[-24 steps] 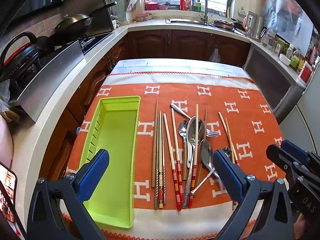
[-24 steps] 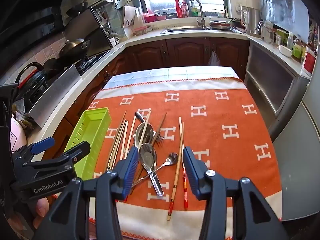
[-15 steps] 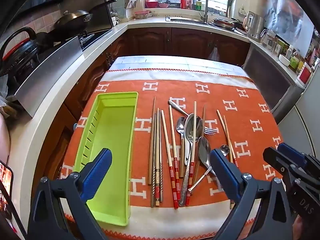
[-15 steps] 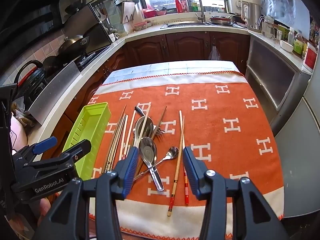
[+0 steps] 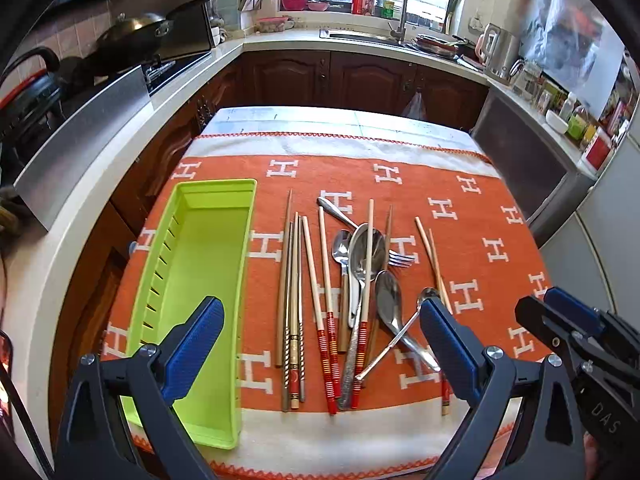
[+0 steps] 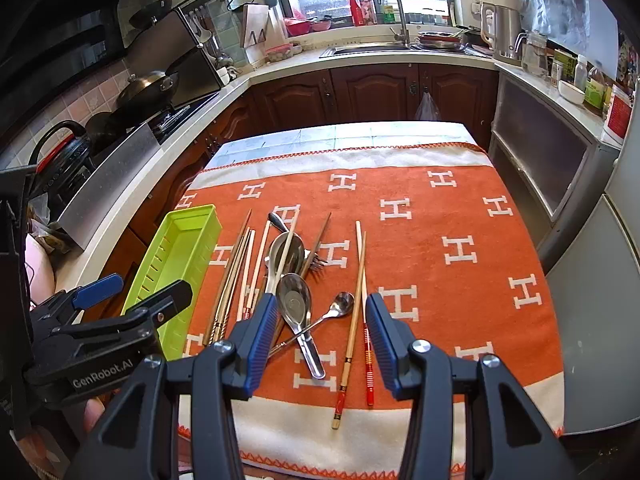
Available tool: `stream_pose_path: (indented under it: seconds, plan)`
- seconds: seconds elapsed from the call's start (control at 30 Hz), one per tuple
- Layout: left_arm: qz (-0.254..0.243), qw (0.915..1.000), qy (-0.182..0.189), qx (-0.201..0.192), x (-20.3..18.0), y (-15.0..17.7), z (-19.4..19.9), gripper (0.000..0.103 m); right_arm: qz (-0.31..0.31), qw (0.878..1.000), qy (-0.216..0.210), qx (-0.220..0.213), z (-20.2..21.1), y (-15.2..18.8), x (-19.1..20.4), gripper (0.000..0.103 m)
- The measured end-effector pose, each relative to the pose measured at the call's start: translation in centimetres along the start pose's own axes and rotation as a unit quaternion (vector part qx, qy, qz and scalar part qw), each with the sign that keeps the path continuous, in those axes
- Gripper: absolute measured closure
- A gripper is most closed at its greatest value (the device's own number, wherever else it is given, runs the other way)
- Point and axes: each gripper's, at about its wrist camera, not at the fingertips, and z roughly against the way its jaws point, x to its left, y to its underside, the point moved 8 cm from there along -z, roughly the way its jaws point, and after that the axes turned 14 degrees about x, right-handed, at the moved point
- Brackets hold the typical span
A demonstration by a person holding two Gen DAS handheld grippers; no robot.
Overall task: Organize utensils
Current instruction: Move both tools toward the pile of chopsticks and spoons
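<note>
While both the left gripper (image 5: 316, 344) and right gripper (image 6: 322, 336) hover with jaws spread and empty, the crossed steel spoons and wooden chopsticks (image 5: 352, 292) could scatter if snagged, missing the lime-green plastic tray (image 5: 200, 272) at nine o'clock.

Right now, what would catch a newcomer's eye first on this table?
The orange blanket patterned with white H's covers the table. At its left edge lies an empty lime-green tray, and beside it, on the right, a jumble of chopsticks, spoons and a fork. Both grippers hover open above the near edge, holding nothing.
</note>
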Motion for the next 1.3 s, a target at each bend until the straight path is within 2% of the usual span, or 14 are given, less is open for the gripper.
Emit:
stream_pose_path:
  seconds: [0.6,0.9,1.3]
  plan:
    - [-0.007,0.9999,-0.005,0.006,-0.3,0.2,-0.1,0.006,0.008,1.000,0.016,-0.009,0.5,-0.4,0.1,0.057]
    - [-0.007,1.0000,-0.006,0.001,-0.6,0.2,0.0,0.002,0.003,1.000,0.007,0.001,-0.3,-0.5,-0.4,0.057]
    - [-0.019,0.9997,-0.009,0.016,-1.1,0.0,-1.0,0.002,-0.013,1.000,-0.003,0.005,-0.5,-0.2,-1.6,0.057]
